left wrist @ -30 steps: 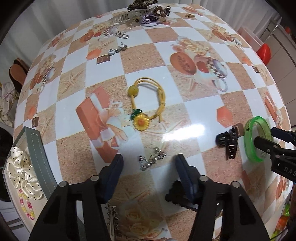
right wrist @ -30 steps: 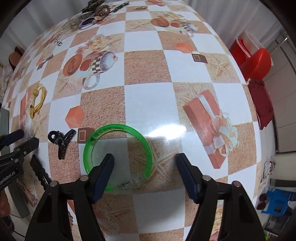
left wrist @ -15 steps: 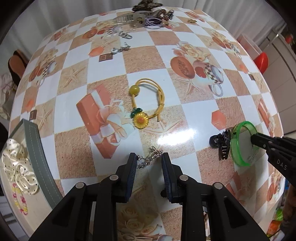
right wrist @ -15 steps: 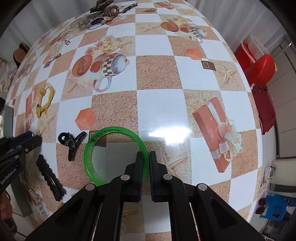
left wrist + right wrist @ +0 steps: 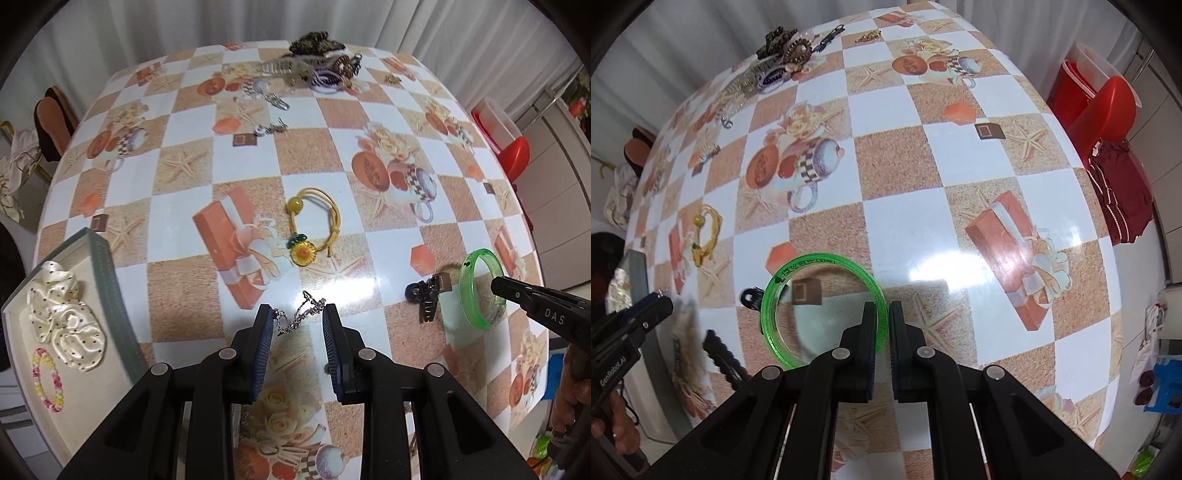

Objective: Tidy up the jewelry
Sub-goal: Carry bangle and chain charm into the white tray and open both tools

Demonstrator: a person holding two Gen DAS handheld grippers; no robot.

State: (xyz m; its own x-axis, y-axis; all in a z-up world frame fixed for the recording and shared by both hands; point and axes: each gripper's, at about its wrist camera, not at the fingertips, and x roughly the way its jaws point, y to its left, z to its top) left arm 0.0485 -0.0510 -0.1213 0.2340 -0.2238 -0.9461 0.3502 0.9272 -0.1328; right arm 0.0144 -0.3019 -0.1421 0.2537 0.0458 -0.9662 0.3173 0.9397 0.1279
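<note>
In the left wrist view, the left gripper (image 5: 298, 319) hangs with its fingers partly spread on either side of a thin silver chain (image 5: 300, 314) that dangles between them just above the checkered tablecloth (image 5: 177, 299); whether either pad touches the chain cannot be told, and the yellow sunflower bracelet (image 5: 314, 225) lies a little beyond the chain, with the grey tray (image 5: 107, 280) off to the chain's left. In the right wrist view, the right gripper (image 5: 881, 317) is pinched onto the near-right rim of the green bangle (image 5: 798, 295), which is tilted up off the cloth, with a black hair clip (image 5: 750, 297) just left of the bangle.
</note>
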